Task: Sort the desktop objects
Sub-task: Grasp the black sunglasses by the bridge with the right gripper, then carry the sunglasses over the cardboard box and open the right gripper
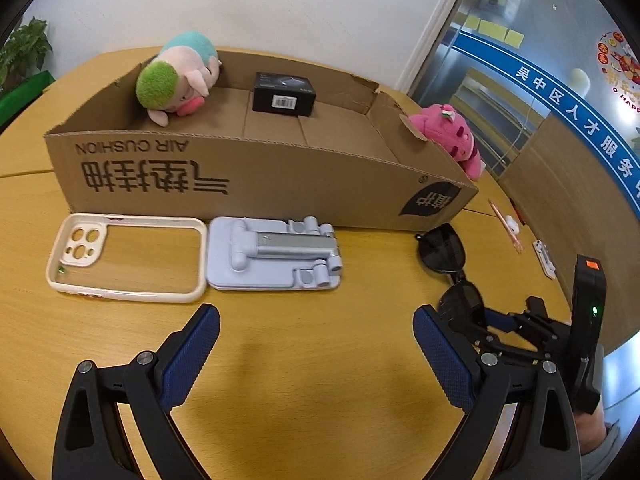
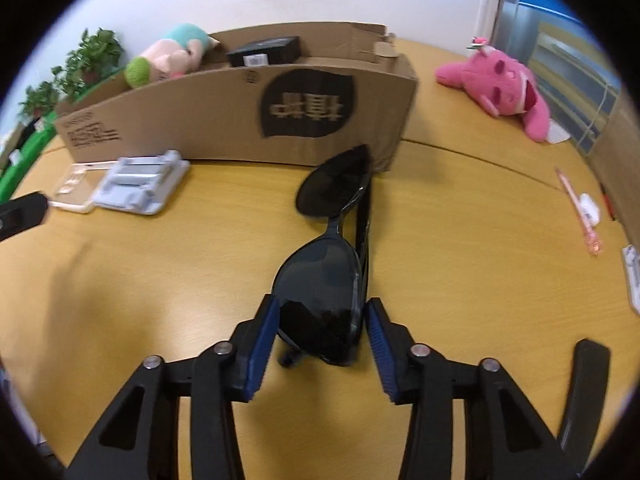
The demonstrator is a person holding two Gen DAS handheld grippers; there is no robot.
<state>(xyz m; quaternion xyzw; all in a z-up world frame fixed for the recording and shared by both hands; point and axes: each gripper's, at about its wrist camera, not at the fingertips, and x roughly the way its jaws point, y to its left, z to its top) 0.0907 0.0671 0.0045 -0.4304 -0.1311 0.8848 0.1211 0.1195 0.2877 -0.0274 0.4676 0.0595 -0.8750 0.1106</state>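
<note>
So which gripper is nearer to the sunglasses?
Right. The right gripper has its pads around one lens of the sunglasses; the left gripper is open beside them, over bare table.

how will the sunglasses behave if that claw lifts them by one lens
The sunglasses look light and rigid. Gripped at the near lens only, the far lens would probably droop. The glossy lens may slip against the right claw.

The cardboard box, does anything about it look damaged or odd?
Yes. The cardboard box has a ragged, torn rim at its far right corner, and its printed lettering reads upside down, so it stands inverted on the table.
</note>
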